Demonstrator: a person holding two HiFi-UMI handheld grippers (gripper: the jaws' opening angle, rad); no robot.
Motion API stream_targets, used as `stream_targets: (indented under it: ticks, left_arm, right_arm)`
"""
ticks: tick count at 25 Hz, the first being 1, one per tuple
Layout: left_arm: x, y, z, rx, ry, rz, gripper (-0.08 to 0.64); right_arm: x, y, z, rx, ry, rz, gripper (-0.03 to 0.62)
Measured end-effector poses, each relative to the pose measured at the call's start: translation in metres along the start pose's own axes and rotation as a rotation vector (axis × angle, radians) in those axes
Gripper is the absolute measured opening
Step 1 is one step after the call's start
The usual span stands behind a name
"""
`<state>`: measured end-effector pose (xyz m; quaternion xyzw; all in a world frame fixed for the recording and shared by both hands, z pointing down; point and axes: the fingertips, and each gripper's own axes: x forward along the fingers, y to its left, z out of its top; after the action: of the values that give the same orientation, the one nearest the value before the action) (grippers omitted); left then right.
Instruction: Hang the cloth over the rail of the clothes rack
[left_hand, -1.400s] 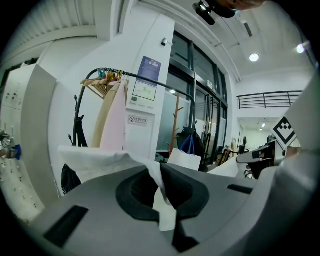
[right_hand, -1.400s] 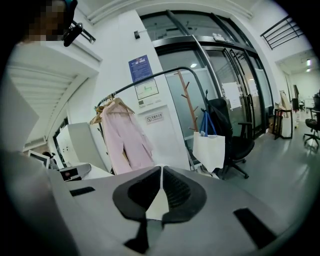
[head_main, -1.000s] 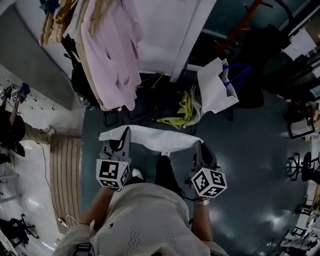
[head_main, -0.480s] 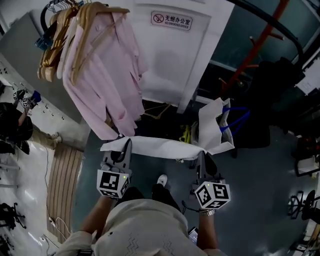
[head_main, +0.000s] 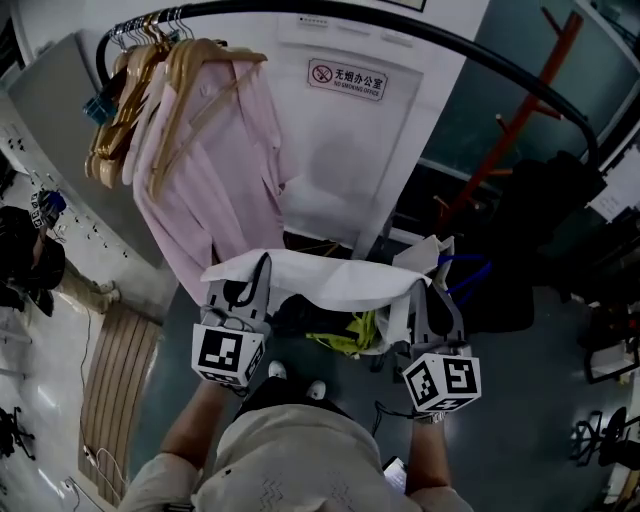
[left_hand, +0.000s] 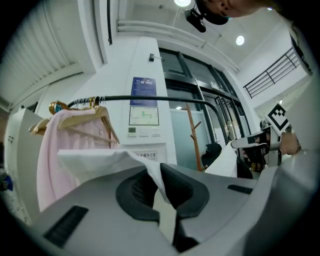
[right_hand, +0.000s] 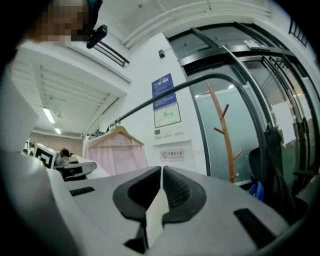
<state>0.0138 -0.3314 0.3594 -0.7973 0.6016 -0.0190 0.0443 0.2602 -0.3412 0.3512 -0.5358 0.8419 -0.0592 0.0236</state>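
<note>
Clenched on cloth (head_main: 322, 280) corners with left tool (head_main: 258, 272) and right tool (head_main: 420, 296); held spread below rail (head_main: 400, 38), right of pink shirts (head_main: 215, 190). Best: raise level past rail, keep taut, drape evenly.

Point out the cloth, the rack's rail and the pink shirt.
cloth (head_main: 310, 278), head view, middle of its stretched span.
rail (left_hand: 175, 99), left gripper view, straight middle stretch.
pink shirt (head_main: 215, 190), head view, its front.

A pink shirt (head_main: 215, 190) hangs on wooden hangers (head_main: 150, 90) at the left, beside a white door (head_main: 330, 170) with a no-smoking sign (head_main: 345, 78). An orange coat stand (head_main: 510, 130) rises at the right. Something yellow-green (head_main: 340, 335) lies on the dark floor (head_main: 540, 400).
</note>
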Motion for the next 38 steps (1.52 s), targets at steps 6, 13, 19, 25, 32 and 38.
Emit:
stream_targets:
  ticks: [6,13,19,25,32,38]
  left_arm:
    - [0.021,0.033,0.071,0.025,-0.153,-0.019,0.015]
    - [0.048,0.053,0.175,0.130,-0.367,-0.074,0.015]
    - [0.062,0.067,0.263,0.213,-0.548,-0.099,0.015]
    - [0.086,0.082,0.331,0.268,-0.647,-0.110,0.015]
    - [0.112,0.090,0.392,0.347,-0.687,-0.107,0.015]
    - [0.158,0.103,0.438,0.368,-0.680,-0.057,0.017]
  right_arm:
    - [0.015,0.015,0.085,-0.113,-0.143,0.041,0.025]
    - [0.029,0.027,0.196,-0.177,-0.312,0.059,0.025]
    - [0.035,0.034,0.283,-0.285,-0.449,0.010,0.025]
    - [0.050,0.039,0.354,-0.324,-0.540,-0.009,0.025]
    - [0.075,0.028,0.417,-0.393,-0.575,-0.063,0.025]
    - [0.103,0.014,0.467,-0.458,-0.602,-0.075,0.025]
